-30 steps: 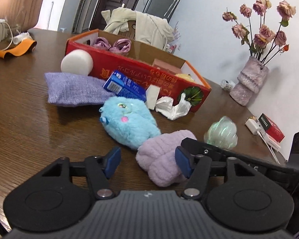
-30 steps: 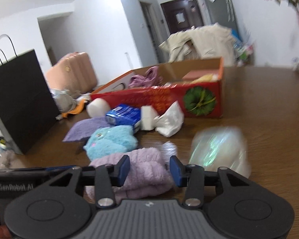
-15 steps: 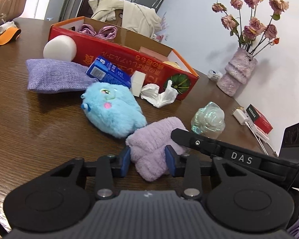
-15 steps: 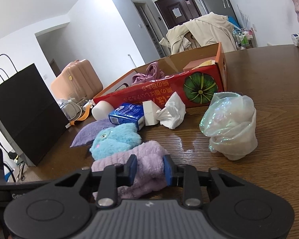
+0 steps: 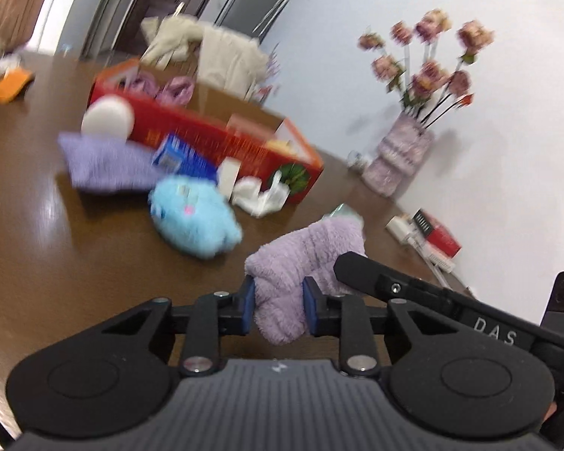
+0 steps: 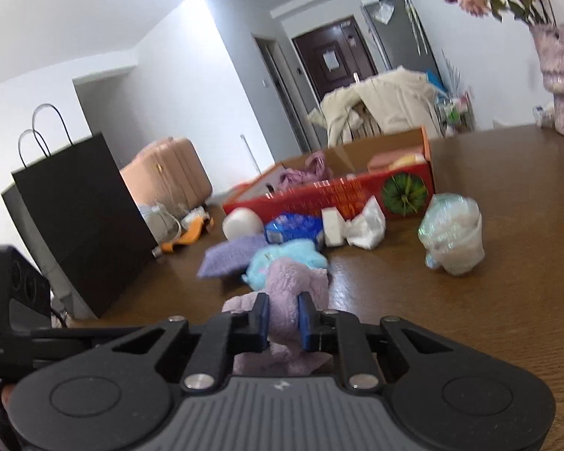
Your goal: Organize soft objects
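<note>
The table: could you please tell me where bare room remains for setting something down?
Bare wood lies on the table right of the plastic-wrapped bundle, and near the black paper bag. It is crowded before the red box, around the blue plush toy.

You have the fuzzy lilac towel [image 5: 305,259] pinched at both ends, its middle bunched up between the two grips and lifted off the brown table [image 5: 56,248]. Behind it lies the blue plush toy [image 5: 193,216], face toward you, on its side. Further back sits the flat purple pouch [image 5: 101,163], with a white foam roll [image 5: 108,117] just beside it against the red box [image 5: 222,139] (open-topped, with pink cloth [image 6: 304,173] already inside). A crumpled white tissue [image 6: 366,225] rests by the box's front, and the shiny wrapped bundle [image 6: 453,238] stands apart.
</note>
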Demonstrator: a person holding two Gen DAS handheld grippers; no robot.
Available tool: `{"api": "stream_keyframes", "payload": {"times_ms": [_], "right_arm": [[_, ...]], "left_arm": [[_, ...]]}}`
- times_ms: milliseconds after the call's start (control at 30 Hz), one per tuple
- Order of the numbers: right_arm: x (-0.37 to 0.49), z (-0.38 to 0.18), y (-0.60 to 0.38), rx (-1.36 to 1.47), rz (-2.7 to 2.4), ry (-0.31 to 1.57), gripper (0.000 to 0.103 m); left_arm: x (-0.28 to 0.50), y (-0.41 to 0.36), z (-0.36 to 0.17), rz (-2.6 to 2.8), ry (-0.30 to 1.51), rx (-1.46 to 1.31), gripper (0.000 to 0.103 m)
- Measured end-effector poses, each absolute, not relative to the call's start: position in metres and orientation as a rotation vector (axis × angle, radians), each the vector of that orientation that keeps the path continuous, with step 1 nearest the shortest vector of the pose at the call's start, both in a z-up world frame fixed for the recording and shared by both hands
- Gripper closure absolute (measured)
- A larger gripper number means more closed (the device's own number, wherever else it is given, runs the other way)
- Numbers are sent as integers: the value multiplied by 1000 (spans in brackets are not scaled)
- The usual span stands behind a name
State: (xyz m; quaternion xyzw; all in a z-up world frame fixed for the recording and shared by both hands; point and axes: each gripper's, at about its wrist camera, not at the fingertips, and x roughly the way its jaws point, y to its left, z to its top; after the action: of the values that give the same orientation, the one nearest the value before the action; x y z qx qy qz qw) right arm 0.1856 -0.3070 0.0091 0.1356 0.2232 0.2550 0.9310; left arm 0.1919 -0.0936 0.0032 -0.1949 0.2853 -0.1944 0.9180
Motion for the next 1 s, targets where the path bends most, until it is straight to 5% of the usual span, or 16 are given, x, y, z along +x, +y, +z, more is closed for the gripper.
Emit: {"api": "stream_keyframes", "payload": {"times_ms": [300,600,833,1000], "right_arm": [[225,59,-293,319,499,313,88],[384,103,-286,331,486,329,88],[551,80,-269,381,369,520,88],[629,26,-263,475,297,723,89]], "left_arm": [[260,-76,70,-497,474,-293,77],[431,-64,102,-503,504,-322,77],[594,-56,55,-466,738,-310,77],[635,-51,21,-382,803,-264,77]]}}
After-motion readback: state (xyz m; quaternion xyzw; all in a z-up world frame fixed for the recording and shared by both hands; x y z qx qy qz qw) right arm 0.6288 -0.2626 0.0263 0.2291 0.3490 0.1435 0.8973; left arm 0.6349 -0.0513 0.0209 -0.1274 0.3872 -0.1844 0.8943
